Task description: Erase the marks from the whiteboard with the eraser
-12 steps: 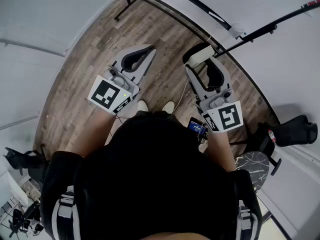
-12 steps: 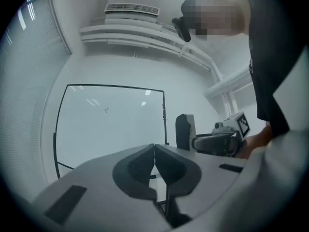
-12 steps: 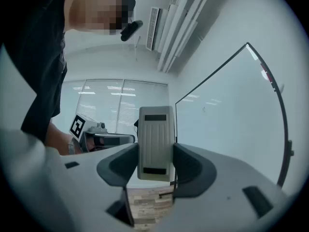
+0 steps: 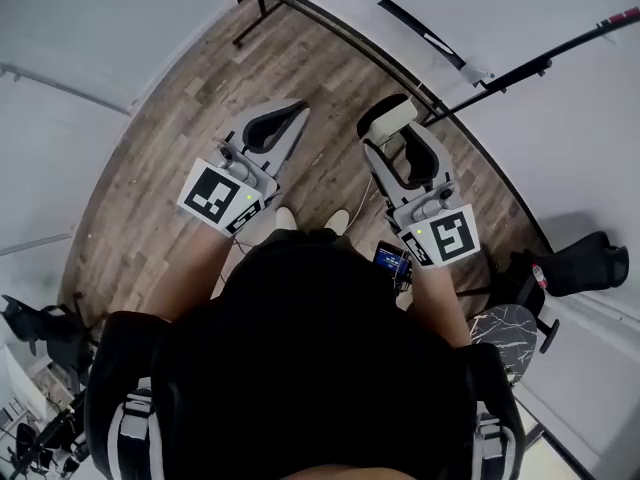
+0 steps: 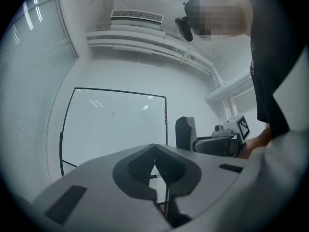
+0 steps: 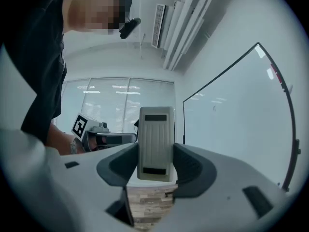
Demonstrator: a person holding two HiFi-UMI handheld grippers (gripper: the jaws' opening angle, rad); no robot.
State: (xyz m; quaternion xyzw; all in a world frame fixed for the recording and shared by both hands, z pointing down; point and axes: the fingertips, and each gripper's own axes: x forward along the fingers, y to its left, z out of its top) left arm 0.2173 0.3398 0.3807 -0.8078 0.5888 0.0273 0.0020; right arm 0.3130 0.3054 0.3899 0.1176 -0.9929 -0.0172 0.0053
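While the right gripper is clamped on the pale eraser, pinching it upright between both dark pads, the left gripper carries nothing, its jaw tips pressed together. From overhead, both tools are held out in front of the person, the left gripper and right gripper side by side above the wooden floor, with the eraser poking out toward the board's stand.

The eraser is well apart from the whiteboard, which stands to its right. Only the gripper views show the board's face: a tiny dark mark sits on the whiteboard. The left gripper view also catches the eraser side-on. Behind the right tool are window blinds; a wall air unit hangs high above the board. A black chair stands to the person's right.
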